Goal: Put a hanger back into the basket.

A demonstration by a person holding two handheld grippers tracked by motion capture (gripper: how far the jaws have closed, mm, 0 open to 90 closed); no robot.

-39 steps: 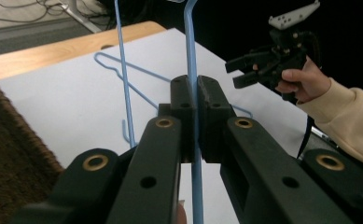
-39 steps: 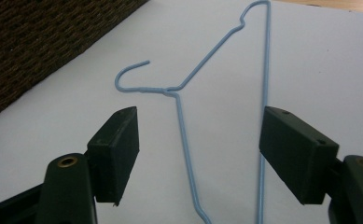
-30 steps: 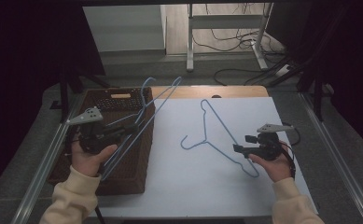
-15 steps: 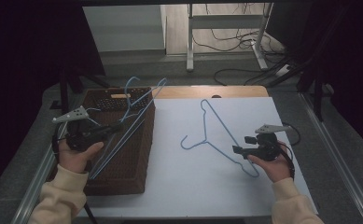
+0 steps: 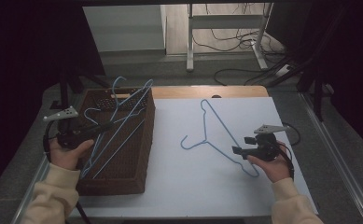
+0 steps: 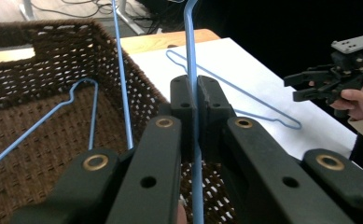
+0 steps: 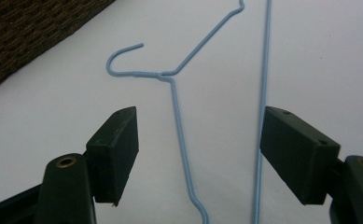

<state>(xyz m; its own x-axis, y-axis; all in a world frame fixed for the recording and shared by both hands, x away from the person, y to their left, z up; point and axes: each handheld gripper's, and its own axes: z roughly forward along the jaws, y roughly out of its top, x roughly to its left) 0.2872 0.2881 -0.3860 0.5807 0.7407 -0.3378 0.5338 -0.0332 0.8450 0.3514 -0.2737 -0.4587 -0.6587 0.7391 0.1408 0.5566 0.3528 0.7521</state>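
Hanger (image 6: 191, 56) in left gripper (image 6: 195, 100) jaws

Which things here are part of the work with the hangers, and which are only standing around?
Part of the work:
- blue hanger clamped in the left hand-held gripper
- wicker basket, another hanger inside
- blue hanger on the mat, beside the open right hand-held gripper

Standing around:
- white mat
- cables on the floor
- metal stand
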